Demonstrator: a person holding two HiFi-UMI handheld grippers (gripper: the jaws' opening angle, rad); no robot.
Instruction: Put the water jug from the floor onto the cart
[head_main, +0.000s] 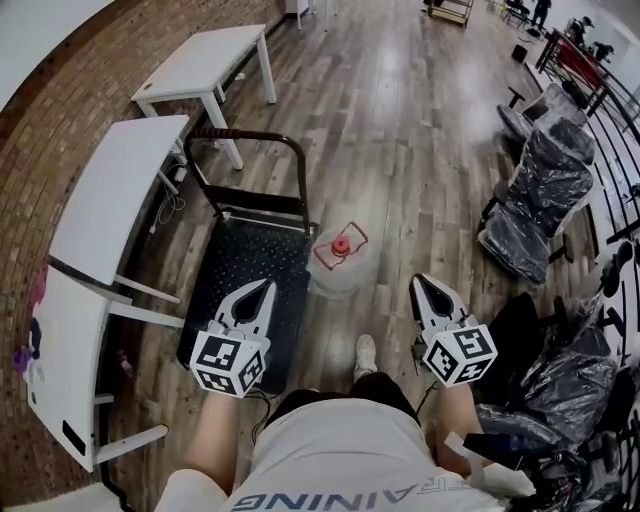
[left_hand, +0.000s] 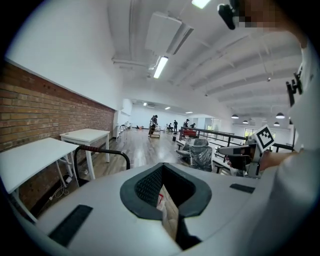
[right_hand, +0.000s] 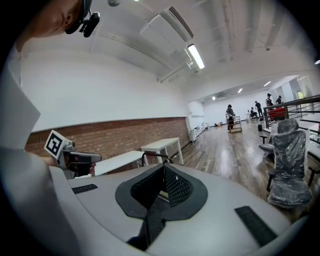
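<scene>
The clear water jug (head_main: 340, 262) with a red cap stands upright on the wood floor, just off the right edge of the black cart deck (head_main: 245, 270). The cart's handle (head_main: 250, 135) rises at the deck's far end. My left gripper (head_main: 266, 286) hovers over the near part of the deck, left of the jug, its jaws together and empty. My right gripper (head_main: 420, 283) hangs over the floor right of the jug, shut on nothing. Neither touches the jug. The left gripper view shows its own jaws (left_hand: 167, 200) and the handle (left_hand: 102, 151). In the right gripper view the jaws (right_hand: 161, 192) meet.
Two white tables (head_main: 115, 190) (head_main: 205, 55) stand along the brick wall left of the cart. Plastic-wrapped office chairs (head_main: 540, 200) crowd the right side. The person's shoe (head_main: 365, 355) is on the floor just behind the jug. Several people stand far down the hall.
</scene>
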